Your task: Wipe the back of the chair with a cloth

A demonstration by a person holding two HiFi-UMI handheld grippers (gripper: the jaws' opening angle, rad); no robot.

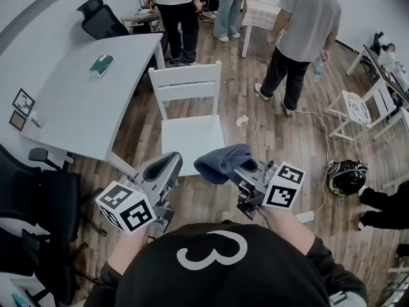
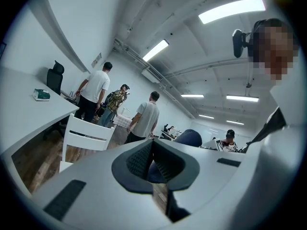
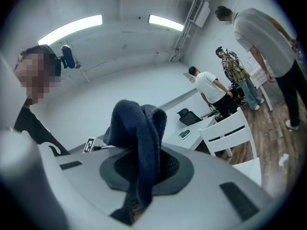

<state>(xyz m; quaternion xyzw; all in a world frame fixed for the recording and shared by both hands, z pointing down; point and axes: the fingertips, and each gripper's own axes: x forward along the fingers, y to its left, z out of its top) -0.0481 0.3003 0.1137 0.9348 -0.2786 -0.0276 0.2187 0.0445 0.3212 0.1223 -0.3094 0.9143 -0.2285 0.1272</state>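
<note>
A white wooden chair stands on the wood floor in front of me, its slatted back on the far side of the seat. My right gripper is shut on a dark blue cloth, which bulges out over the seat's near right corner. In the right gripper view the cloth hangs folded between the jaws, and the chair shows to the right. My left gripper hovers at the seat's near left corner, shut and holding nothing. The left gripper view shows the chair ahead on the left.
A white table with a green item stands left of the chair. Black office chairs crowd the left edge. Three people stand behind. A helmet and a cable lie on the floor to the right.
</note>
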